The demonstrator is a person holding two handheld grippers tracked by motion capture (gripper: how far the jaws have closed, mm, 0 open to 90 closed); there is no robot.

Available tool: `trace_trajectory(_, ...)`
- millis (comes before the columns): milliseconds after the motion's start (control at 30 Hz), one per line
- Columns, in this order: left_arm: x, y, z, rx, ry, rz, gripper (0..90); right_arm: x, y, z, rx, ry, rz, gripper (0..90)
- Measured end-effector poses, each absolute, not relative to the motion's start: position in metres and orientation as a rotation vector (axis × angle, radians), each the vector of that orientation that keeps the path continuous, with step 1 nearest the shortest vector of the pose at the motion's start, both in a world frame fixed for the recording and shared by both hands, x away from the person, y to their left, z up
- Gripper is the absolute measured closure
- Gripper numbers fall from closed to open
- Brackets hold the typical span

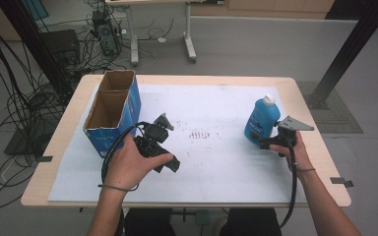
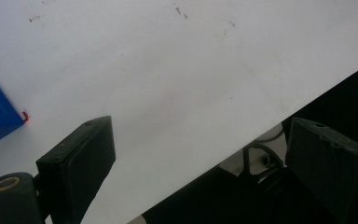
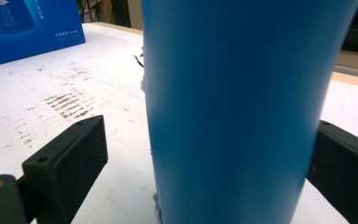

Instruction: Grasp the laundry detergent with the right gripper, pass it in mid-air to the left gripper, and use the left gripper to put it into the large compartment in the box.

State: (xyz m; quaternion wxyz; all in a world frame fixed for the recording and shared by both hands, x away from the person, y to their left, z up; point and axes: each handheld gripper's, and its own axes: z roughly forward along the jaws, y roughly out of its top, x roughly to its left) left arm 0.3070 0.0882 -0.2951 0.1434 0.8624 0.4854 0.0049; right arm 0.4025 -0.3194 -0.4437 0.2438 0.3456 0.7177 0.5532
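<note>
An open blue cardboard box (image 1: pixel 112 112) stands on the white sheet (image 1: pixel 211 162) at the table's (image 1: pixel 305 105) left.

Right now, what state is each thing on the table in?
blue bottle: upright, white cap on, between the right gripper's fingers.
cardboard box: upright, top open, interior not visible enough to judge.
right gripper: open, fingers straddling the bottle, left one clearly apart from it.
left gripper: open, holding nothing.

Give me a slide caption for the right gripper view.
Open right tool straddling an upright blue bottle on the white sheet; left jaw visibly clear of it.
</note>
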Motion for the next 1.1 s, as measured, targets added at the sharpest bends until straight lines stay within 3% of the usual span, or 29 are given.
trace_trajectory(1100,0.3061,0.0896,-0.2947,2.486,1.396,0.015,8.8,0.4027,-0.3192,-0.4438,0.945,1.957,1.510,4.8)
